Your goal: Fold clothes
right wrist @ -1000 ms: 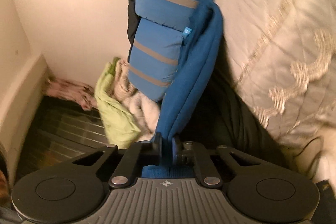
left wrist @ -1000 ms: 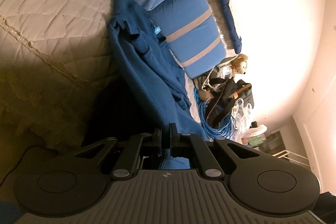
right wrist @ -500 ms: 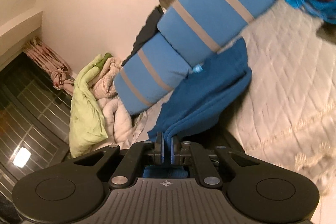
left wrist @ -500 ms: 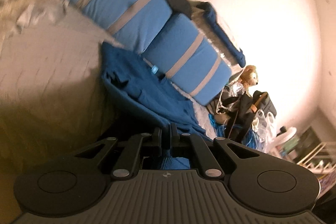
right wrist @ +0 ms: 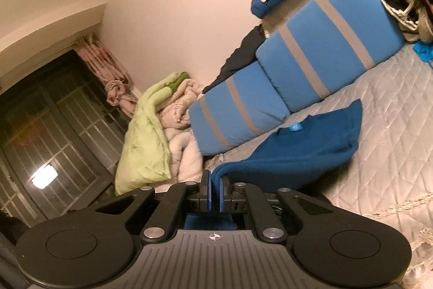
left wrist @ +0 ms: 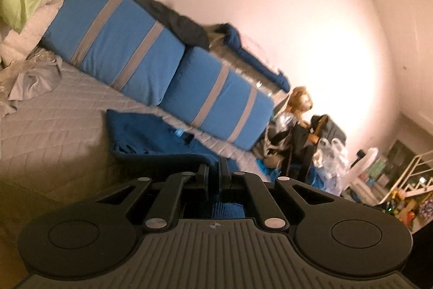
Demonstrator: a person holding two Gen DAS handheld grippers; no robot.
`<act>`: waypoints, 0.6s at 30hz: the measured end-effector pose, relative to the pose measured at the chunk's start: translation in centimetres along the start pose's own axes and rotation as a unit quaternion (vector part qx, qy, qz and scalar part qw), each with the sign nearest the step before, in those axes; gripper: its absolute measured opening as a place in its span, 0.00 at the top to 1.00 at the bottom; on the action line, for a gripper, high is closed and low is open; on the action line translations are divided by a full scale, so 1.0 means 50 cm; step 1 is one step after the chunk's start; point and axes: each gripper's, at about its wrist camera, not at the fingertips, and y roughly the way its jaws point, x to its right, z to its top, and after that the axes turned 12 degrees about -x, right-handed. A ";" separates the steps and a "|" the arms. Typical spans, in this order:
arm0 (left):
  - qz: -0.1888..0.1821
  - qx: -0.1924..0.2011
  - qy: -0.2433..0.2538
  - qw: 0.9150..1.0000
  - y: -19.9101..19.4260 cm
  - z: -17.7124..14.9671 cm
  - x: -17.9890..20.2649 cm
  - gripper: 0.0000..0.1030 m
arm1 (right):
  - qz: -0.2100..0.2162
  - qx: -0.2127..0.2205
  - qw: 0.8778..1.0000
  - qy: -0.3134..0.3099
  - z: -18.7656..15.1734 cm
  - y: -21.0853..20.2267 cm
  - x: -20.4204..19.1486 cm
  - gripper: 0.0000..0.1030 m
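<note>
A dark blue knit garment (left wrist: 151, 137) lies on the quilted grey bedspread (left wrist: 59, 121), doubled over on itself, with a small light-blue label near the pillows. My left gripper (left wrist: 213, 167) is shut on one of its edges; blue cloth shows between and behind the fingers. In the right wrist view the same blue garment (right wrist: 303, 151) stretches from the bed to my right gripper (right wrist: 213, 180), which is shut on a rolled edge of it. That edge is lifted slightly above the bedspread (right wrist: 384, 142).
Two blue pillows with grey stripes (left wrist: 151, 67) (right wrist: 303, 72) line the wall side. A green and cream bedding heap (right wrist: 162, 132) and a grey cloth (left wrist: 35, 77) lie at one end. A plush toy (left wrist: 300, 102), bags and blue cable clutter the other end.
Both grippers have swung over with the garment, turning the views so the bed lies flatter. The garment went from hanging stretched to lying doubled over on the bedspread. Both grips stayed shut.
</note>
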 end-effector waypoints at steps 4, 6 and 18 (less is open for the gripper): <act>0.003 -0.003 0.004 1.000 0.019 0.014 -0.009 0.94 | -0.003 0.004 1.000 0.010 0.015 0.024 0.013 0.93; 0.005 -0.005 0.005 1.000 0.029 0.021 -0.014 0.94 | -0.006 0.002 1.000 0.008 0.029 0.038 0.012 0.93; 0.023 0.012 0.039 0.999 0.068 0.107 -0.011 0.94 | -0.049 0.015 0.999 -0.015 0.135 0.098 0.009 0.93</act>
